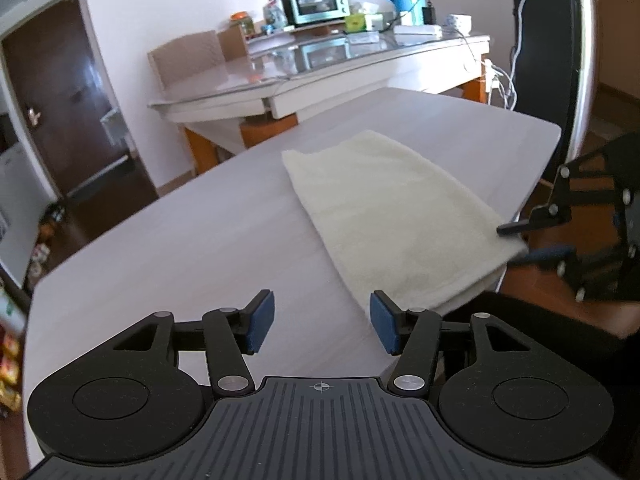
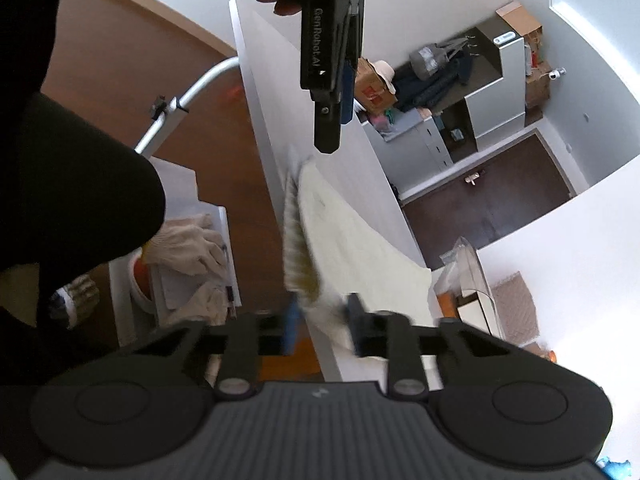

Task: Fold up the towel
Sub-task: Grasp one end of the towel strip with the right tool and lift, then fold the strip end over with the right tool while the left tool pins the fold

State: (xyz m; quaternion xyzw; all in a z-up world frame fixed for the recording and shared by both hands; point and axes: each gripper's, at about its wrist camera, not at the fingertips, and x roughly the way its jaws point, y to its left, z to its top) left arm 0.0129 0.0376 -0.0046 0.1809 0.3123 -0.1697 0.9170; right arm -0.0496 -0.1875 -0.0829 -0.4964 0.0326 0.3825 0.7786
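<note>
Starting with the left wrist view: the towel [image 1: 396, 216] is seen lying already folded into a narrow strip along the right edge of the tabletop [image 1: 200, 240]. The left gripper [image 1: 322, 322] is held open and empty over bare tabletop. From the right wrist view, the towel's near corner is seen between the pads of the right gripper [image 2: 320, 324], seemingly pinched. Another fold is judged to remain.

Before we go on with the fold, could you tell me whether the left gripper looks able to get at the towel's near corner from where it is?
Probably yes: the left gripper stands open, nothing lies between it and the towel, whose near corner sits beside its right finger.
</note>
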